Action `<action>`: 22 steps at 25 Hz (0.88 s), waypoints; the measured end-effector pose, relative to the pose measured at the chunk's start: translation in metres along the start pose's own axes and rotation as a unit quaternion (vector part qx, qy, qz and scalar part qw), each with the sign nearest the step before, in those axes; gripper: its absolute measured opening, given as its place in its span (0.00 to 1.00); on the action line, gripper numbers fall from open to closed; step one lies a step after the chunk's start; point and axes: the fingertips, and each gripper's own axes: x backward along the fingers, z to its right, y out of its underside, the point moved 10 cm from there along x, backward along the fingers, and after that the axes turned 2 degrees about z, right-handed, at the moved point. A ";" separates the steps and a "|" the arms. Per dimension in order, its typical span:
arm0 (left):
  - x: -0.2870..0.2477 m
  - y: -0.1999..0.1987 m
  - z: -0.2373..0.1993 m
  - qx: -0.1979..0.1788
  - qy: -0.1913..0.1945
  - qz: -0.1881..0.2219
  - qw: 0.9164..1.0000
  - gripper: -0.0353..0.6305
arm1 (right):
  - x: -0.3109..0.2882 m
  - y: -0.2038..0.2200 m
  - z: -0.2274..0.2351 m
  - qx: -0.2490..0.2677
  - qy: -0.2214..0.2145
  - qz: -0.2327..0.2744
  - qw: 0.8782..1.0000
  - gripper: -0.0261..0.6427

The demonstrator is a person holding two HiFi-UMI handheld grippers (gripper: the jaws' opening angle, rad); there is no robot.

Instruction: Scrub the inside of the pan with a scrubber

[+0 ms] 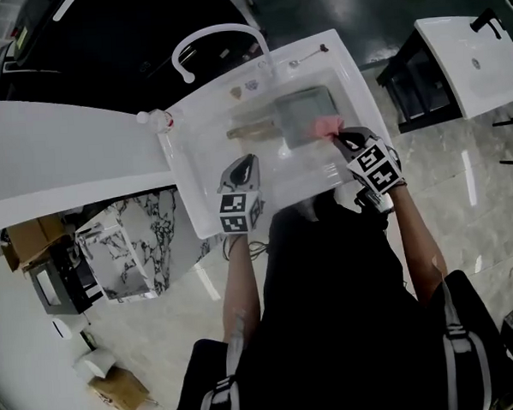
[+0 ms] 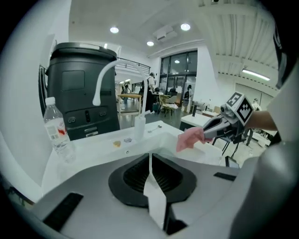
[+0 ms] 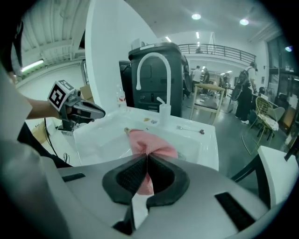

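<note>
Right gripper view: the pink scrubber [image 3: 156, 145] is looking soft, light and floppy. The right gripper [image 3: 146, 158] is clamping its near edge. Ahead and below it, the grey square pan [image 1: 303, 116], probably stiff and heavier, is lying alone in the white sink [image 1: 205, 164], its wooden handle [image 1: 248, 132] pointing toward the left gripper [image 1: 244, 166], whose jaws are resting together, empty.

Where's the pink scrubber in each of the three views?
Head view: pink scrubber, right of centre, upper half.
Left gripper view: right of centre, around mid-height.
Right gripper view: centre, just below mid-height.
Shared landmark: the white faucet.
</note>
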 end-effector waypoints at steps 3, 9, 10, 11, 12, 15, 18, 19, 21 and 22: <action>0.028 -0.012 -0.001 0.010 -0.002 0.036 0.999 0.12 | 0.023 -0.015 -0.009 -0.013 0.017 0.036 0.999 0.07; 0.088 -0.034 -0.003 -0.003 0.012 0.115 0.993 0.12 | 0.071 -0.061 -0.040 -0.033 0.046 0.146 0.988 0.07; 0.099 -0.036 -0.002 -0.004 0.017 0.125 0.992 0.12 | 0.080 -0.068 -0.049 -0.037 0.047 0.170 0.984 0.07; 0.112 -0.036 0.000 -0.003 0.023 0.135 0.991 0.12 | 0.090 -0.073 -0.060 -0.041 0.047 0.194 0.979 0.07; 0.125 -0.036 0.000 -0.001 0.029 0.145 0.989 0.12 | 0.099 -0.077 -0.072 -0.044 0.047 0.218 0.974 0.07; 0.159 -0.031 -0.005 0.011 0.045 0.179 0.983 0.12 | 0.121 -0.086 -0.105 -0.046 0.042 0.284 0.957 0.07; 0.186 -0.026 -0.010 0.017 0.048 0.220 0.974 0.12 | 0.141 -0.087 -0.133 -0.047 0.042 0.339 0.938 0.07; 0.194 -0.024 -0.010 0.019 0.049 0.232 0.971 0.12 | 0.148 -0.086 -0.142 -0.048 0.046 0.353 0.933 0.07; 0.210 -0.020 -0.011 0.026 0.054 0.247 0.967 0.12 | 0.161 -0.083 -0.158 -0.047 0.053 0.365 0.928 0.07; 0.219 -0.019 -0.010 0.026 0.057 0.251 0.966 0.12 | 0.166 -0.080 -0.165 -0.045 0.057 0.365 0.928 0.07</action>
